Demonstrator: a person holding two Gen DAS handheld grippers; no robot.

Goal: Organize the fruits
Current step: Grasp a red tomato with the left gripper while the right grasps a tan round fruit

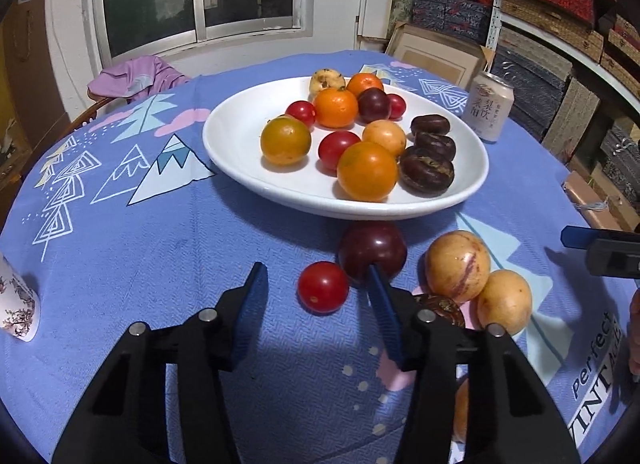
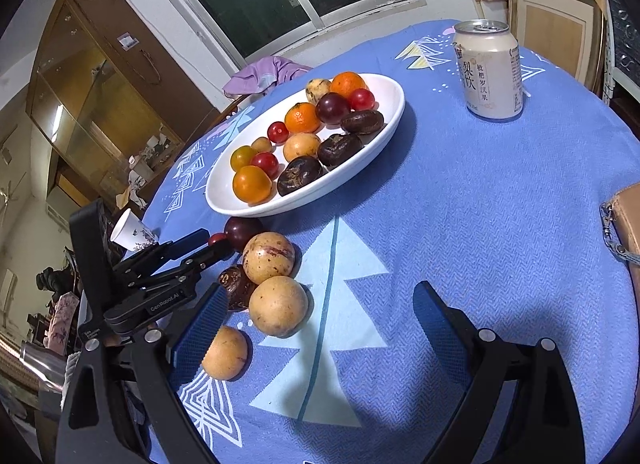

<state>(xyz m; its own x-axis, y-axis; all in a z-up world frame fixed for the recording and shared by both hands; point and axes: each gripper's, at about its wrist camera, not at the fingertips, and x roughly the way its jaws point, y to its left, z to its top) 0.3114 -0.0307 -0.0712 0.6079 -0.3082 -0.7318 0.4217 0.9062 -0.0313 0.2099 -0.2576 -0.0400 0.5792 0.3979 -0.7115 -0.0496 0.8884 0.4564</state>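
We judge the step in hand to be picking up the red cherry tomato (image 1: 323, 286), which lies on the blue tablecloth (image 1: 120, 248) just in front of the near rim of the white plate (image 1: 224, 152), close beside the dark plum (image 1: 373, 250). The left gripper (image 1: 318, 284) is spread, empty, with the tomato sitting between its blue pads but closer to the right one, whose tip overlaps the plum in this view. To do it well we should shift a little toward the plum side so the tomato is centred, lower until the pads straddle its widest part, and close gently (the skin is thin and the fruit rolls). The plum may get nudged toward the plate, so a slow close is wise.

The right gripper (image 2: 316, 328) is also spread and holds nothing, hanging over bare cloth nearer the table's front edge.

The left wrist view gives the tomato and the pad spacing plainly. The right wrist view shows what it hides: the left tool from the side, reaching low over the cloth, with the tomato only a red sliver at its tip, so contact is hard to judge. It also shows a third tan fruit (image 2: 224, 352) against the right gripper's left pad, fully clear here, and the whole drink can (image 2: 489, 70) beyond the plate.
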